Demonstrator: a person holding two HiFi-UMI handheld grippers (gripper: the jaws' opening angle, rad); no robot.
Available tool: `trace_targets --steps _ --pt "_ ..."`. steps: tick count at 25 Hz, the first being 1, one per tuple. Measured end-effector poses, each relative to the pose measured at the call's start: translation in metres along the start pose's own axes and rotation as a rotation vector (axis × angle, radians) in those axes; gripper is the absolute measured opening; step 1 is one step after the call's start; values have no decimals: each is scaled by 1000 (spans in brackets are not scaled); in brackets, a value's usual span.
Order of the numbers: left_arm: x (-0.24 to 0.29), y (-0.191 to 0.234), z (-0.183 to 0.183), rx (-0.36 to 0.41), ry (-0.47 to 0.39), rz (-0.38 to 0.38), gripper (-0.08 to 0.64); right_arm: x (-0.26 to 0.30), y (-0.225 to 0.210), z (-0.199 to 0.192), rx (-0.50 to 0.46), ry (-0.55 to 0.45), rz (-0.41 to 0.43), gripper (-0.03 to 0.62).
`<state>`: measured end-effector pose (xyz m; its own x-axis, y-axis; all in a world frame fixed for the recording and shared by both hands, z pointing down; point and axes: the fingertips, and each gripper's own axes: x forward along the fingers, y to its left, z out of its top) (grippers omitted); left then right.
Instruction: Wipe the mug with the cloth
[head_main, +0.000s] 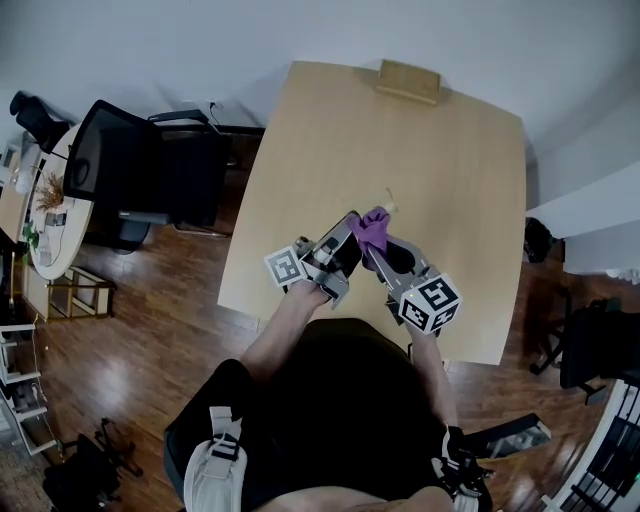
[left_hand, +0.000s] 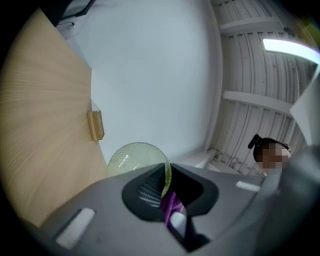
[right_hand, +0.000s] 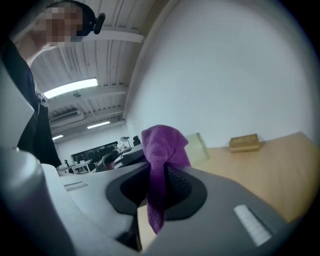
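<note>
A pale green see-through mug (left_hand: 131, 158) is held by its rim in my left gripper (left_hand: 164, 187), lifted and tilted above the table. My right gripper (right_hand: 159, 175) is shut on a purple cloth (right_hand: 161, 145), whose bunched top sticks out past the jaws. In the head view the left gripper (head_main: 350, 230) and the right gripper (head_main: 374, 243) meet tip to tip over the near part of the wooden table (head_main: 450, 190), with the cloth (head_main: 371, 228) between them. A strip of cloth (left_hand: 172, 204) shows beside the mug's rim. The mug (right_hand: 200, 145) stands just behind the cloth.
A small wooden block (head_main: 408, 80) lies at the table's far edge. A black office chair (head_main: 135, 170) stands left of the table. A round side table (head_main: 55, 215) with small items is farther left. Wood floor surrounds the table.
</note>
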<state>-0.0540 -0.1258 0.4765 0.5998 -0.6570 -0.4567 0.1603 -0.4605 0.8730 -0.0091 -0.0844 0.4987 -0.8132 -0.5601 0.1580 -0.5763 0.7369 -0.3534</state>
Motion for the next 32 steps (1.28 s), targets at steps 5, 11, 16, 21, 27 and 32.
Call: trace_targets --steps 5,11,16,21,27,32 --pt "1 -5 15 -87 -69 -46 46 -49 -41 74 -16 -300 -200 61" --pt "17 -16 -10 -47 16 -63 49 -21 -22 71 -66 -282 -112 61" --pt "20 -17 -2 5 6 -71 46 2 16 30 46 -154 142 61" --pt "9 -24 23 -92 -99 -148 46 -38 -25 61 142 -364 37 61" --pt "18 -33 10 -161 -80 -210 46 -71 -44 105 21 -582 -74 61" --pt "22 -39 5 -150 -48 -214 48 -33 -16 80 -11 -473 18 61"
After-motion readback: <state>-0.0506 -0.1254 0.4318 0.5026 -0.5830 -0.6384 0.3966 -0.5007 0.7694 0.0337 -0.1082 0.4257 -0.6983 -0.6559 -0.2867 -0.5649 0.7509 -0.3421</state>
